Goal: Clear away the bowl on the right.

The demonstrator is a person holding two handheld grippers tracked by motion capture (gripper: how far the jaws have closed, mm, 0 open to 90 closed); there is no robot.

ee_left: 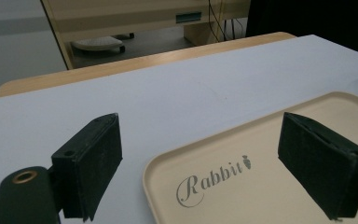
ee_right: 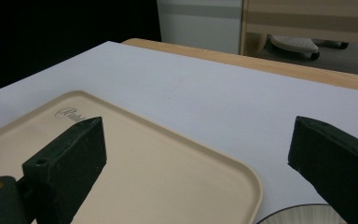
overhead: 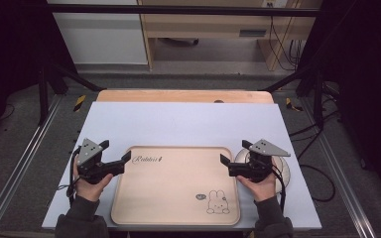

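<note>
- Overhead, in the high view, a beige tray (overhead: pixel 176 186) lies on the pale sheet covering the table (overhead: pixel 178 124), near the person's edge. It carries the word "Rabbit" at its far left and a small rabbit drawing (overhead: pixel 217 203) at its near right corner.
- The left gripper (overhead: pixel 115 152) hovers at the tray's far left corner, jaws spread, held in the left hand (overhead: pixel 90 186).
- The right gripper (overhead: pixel 235 154) sits at the tray's right edge, jaws spread too, in the right hand (overhead: pixel 260 187). Under it lies a round plate (overhead: pixel 284 171), just beside the tray.
- Next, the left gripper view: the two black jaws stand wide apart, one over the bare table, the other above the tray, with the "Rabbit" lettering (ee_left: pixel 213 179) between them.
- Lastly, the right gripper view: the jaws are spread again, the left-hand one over the tray, its rounded corner between them; a ribbed plate rim (ee_right: pixel 298 213) peeks in at the bottom.
</note>
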